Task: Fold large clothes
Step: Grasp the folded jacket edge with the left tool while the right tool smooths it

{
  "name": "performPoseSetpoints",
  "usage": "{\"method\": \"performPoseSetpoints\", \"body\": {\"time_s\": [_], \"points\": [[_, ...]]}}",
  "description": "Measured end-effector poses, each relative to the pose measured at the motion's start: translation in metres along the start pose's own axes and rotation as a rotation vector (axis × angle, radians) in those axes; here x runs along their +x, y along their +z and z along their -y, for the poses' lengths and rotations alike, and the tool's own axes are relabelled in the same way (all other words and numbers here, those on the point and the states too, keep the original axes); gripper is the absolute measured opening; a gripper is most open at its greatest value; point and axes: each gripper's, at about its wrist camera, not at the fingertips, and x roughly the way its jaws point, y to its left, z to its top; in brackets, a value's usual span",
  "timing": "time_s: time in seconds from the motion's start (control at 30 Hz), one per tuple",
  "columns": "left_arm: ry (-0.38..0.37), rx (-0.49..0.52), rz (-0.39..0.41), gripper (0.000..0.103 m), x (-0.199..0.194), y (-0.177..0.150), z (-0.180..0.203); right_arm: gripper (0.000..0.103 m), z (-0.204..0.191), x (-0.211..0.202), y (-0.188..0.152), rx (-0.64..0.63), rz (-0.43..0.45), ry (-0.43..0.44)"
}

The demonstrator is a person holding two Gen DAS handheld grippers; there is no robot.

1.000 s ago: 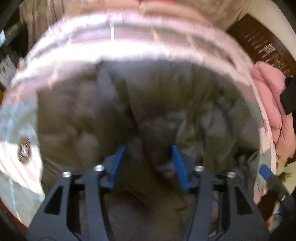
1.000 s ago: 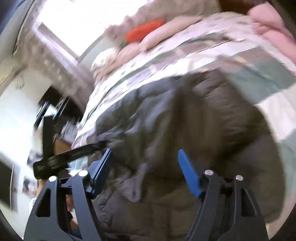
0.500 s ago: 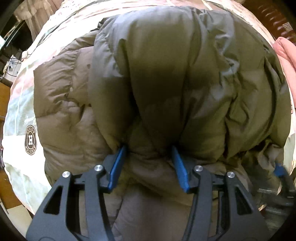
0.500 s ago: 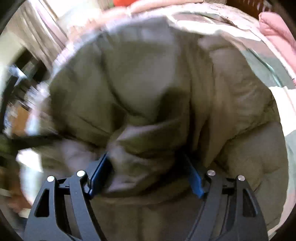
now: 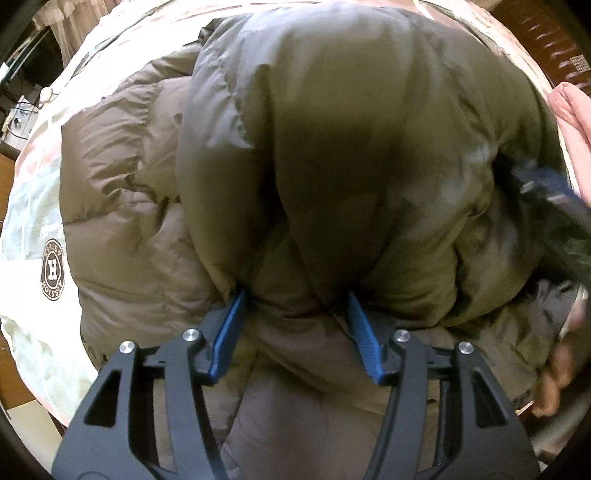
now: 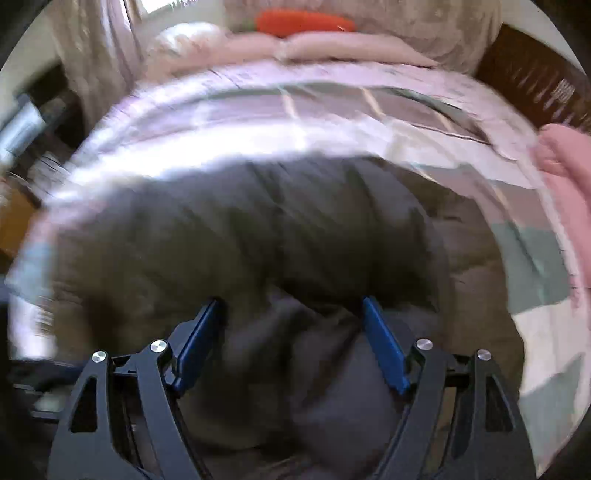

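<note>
A big olive-brown puffer jacket (image 5: 332,155) lies bunched on the bed, its upper layer doubled over a lighter lower layer (image 5: 122,206). My left gripper (image 5: 295,325) has its blue fingers (image 5: 229,332) pressed on both sides of a thick fold of the jacket. In the right wrist view, which is blurred, the same jacket (image 6: 240,236) fills the lower half. My right gripper (image 6: 291,332) has its fingers (image 6: 384,347) wide apart with jacket fabric bulging between them. The right gripper's body shows blurred at the right of the left wrist view (image 5: 550,206).
The bed has a pale patterned quilt (image 5: 33,229) with a round "H" logo (image 5: 53,269). Pink bedding (image 6: 565,184) lies at the right. An orange cushion (image 6: 303,22) and pillows sit at the headboard. Dark wooden furniture (image 6: 543,88) stands at the far right.
The left gripper stays clamped on the fold, the jacket hardly moved. The right gripper has swung up and back: its view now shows the bed's far end, and it is blurred.
</note>
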Motion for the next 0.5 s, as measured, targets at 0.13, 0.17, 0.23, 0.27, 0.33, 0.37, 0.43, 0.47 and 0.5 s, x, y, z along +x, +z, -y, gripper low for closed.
{"method": "performPoseSetpoints", "body": {"time_s": [0.13, 0.17, 0.23, 0.27, 0.33, 0.37, 0.43, 0.47, 0.5], "points": [[-0.012, 0.007, -0.011, 0.062, 0.005, 0.004, -0.002, 0.079, 0.037, 0.016, 0.005, 0.163, -0.052, 0.029], [-0.009, 0.006, -0.007, 0.061, 0.004, 0.005, -0.002, 0.079, 0.037, 0.01, 0.007, 0.171, -0.052, 0.047], [-0.018, -0.022, 0.004, 0.062, -0.004, 0.005, -0.005, 0.079, 0.035, -0.009, 0.005, 0.165, -0.007, 0.113], [-0.032, -0.035, 0.01, 0.066, -0.01, 0.005, -0.007, 0.08, 0.036, -0.025, 0.002, 0.159, 0.034, 0.161], [-0.083, -0.046, 0.043, 0.074, -0.028, 0.002, -0.01, 0.08, 0.038, -0.052, -0.006, 0.146, 0.086, 0.222], [-0.095, -0.042, 0.062, 0.077, -0.036, 0.0, -0.01, 0.08, 0.038, -0.064, -0.008, 0.138, 0.095, 0.239], [-0.076, -0.021, 0.096, 0.077, -0.045, -0.002, -0.008, 0.08, 0.041, -0.084, -0.025, 0.123, 0.087, 0.264], [-0.062, -0.008, 0.097, 0.077, -0.045, -0.002, -0.006, 0.081, 0.04, -0.088, -0.03, 0.117, 0.077, 0.271], [-0.056, 0.003, 0.086, 0.077, -0.042, -0.002, -0.004, 0.081, 0.04, -0.089, -0.04, 0.105, 0.06, 0.279]]}}
